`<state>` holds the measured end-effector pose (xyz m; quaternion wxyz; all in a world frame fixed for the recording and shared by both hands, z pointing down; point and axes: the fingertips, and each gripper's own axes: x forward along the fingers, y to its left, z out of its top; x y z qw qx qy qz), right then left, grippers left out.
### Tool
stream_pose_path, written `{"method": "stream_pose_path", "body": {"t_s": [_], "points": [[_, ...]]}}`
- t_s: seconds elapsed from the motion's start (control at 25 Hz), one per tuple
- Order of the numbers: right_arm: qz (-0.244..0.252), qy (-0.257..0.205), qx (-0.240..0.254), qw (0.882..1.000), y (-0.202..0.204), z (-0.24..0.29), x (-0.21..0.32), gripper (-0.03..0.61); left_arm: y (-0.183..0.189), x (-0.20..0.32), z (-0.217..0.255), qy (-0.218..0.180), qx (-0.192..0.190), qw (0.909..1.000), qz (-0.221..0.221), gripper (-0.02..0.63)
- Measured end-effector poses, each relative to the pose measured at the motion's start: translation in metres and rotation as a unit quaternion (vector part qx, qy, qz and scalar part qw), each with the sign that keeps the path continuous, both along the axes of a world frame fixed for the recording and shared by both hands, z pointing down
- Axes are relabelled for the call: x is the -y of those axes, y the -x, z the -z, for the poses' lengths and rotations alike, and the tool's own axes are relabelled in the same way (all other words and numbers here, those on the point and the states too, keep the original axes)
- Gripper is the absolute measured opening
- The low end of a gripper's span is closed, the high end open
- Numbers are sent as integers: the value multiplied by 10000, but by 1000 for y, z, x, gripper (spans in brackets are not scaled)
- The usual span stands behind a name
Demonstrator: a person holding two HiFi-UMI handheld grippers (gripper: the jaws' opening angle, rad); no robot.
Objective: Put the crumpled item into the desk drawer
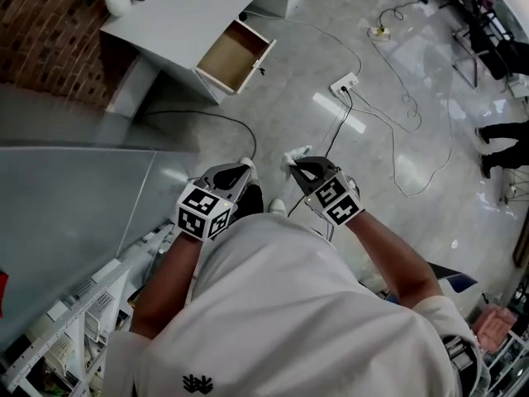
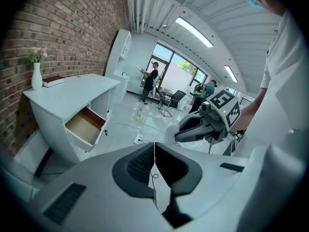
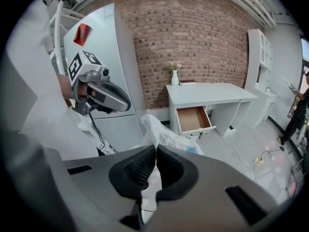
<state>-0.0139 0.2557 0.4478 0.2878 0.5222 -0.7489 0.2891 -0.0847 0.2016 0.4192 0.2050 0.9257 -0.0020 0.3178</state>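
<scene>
The crumpled item (image 3: 165, 135) is a white plastic wrapper with some print. My right gripper (image 3: 156, 149) is shut on it, and its bulk sticks out beyond the jaws. In the head view it shows as a small white tuft (image 1: 295, 153) at the right gripper (image 1: 295, 165) tips. Beside it my left gripper (image 1: 245, 170) is held at waist height. The left gripper (image 2: 154, 147) is shut with nothing in it. The white desk (image 1: 190, 11) stands ahead by the brick wall. Its drawer (image 1: 234, 56) is pulled out, showing a bare brown inside (image 3: 191, 118).
Cables and a white power strip (image 1: 345, 83) lie on the glossy floor between me and the desk. A tall grey cabinet (image 1: 74, 197) stands close on my left. A white vase (image 1: 115, 2) sits on the desk. A person's legs (image 1: 504, 132) show at far right.
</scene>
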Motion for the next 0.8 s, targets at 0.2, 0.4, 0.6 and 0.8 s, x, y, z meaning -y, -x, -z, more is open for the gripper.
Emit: {"method": "stream_pose_path", "body": {"t_s": [0.2,0.4,0.6,0.8], "points": [[26,70,-153,9999,-19,-10,79,32,-13,70,-4,14,-49,9999,-110,25],[140,55,-339,9993,-23,-18,151,32,-8,128,-15,6,-64,9998,-175,25],[355,100,-553,9978,-28,-29,199,32,-6,163,-19,90,-143,9999,-24,25],[627,117,-728,9953,-47,-44,239,32,-13,184,-23,153,-176,9994,257,25]]}}
